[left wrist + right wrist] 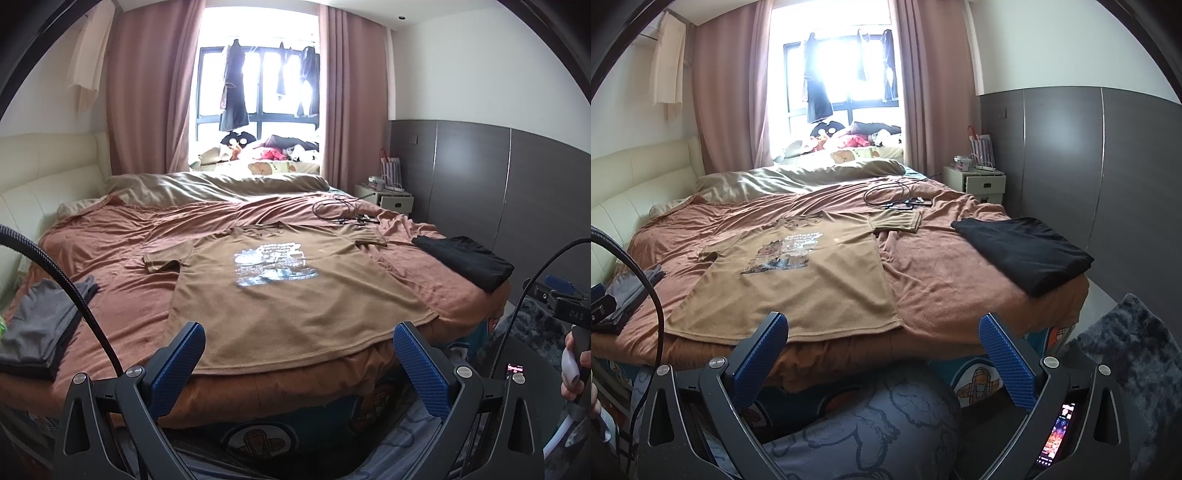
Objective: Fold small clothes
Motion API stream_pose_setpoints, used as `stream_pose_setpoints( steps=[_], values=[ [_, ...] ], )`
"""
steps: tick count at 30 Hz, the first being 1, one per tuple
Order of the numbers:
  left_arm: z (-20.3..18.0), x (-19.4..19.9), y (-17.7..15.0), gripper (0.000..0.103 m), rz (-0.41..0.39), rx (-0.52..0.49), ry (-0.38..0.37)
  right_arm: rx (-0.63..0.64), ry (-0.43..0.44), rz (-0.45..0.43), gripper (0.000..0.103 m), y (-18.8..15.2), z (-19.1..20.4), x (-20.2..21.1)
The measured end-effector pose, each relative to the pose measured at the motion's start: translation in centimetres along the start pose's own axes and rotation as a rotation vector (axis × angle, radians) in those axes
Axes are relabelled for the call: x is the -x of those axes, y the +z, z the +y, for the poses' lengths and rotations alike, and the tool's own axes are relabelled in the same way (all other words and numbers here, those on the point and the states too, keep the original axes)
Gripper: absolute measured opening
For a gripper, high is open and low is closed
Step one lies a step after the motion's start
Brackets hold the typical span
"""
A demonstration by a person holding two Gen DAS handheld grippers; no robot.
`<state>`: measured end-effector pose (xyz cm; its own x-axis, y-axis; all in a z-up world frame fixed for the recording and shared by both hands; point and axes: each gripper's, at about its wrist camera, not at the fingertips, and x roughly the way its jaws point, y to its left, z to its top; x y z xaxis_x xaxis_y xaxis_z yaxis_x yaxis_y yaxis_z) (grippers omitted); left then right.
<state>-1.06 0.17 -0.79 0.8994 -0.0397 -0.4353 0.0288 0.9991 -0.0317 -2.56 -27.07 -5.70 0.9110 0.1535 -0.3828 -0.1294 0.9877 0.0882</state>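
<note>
The left gripper (299, 345) is hanging with fingers spread wide, empty, just short of the bed's near edge; the right gripper (884, 334) is likewise splayed and empty. Just beyond the left fingertips, a brown T-shirt (291, 295) is lying flat, print up, on the rust blanket (122, 251). Farther, left of the fingers, grey folded clothes (40, 328) are resting; right, a black folded garment (1023, 247). Beyond, cables (890, 195) are lying coiled.
</note>
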Motion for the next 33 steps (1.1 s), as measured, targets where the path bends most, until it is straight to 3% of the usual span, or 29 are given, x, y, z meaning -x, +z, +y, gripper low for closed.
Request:
stream_pose_setpoints(
  steps=[33],
  values=[
    [-0.12, 0.20, -0.26, 0.102, 0.001, 0.003, -0.001, 0.003, 0.000, -0.006, 0.103, -0.11, -0.03, 0.13]
  ],
)
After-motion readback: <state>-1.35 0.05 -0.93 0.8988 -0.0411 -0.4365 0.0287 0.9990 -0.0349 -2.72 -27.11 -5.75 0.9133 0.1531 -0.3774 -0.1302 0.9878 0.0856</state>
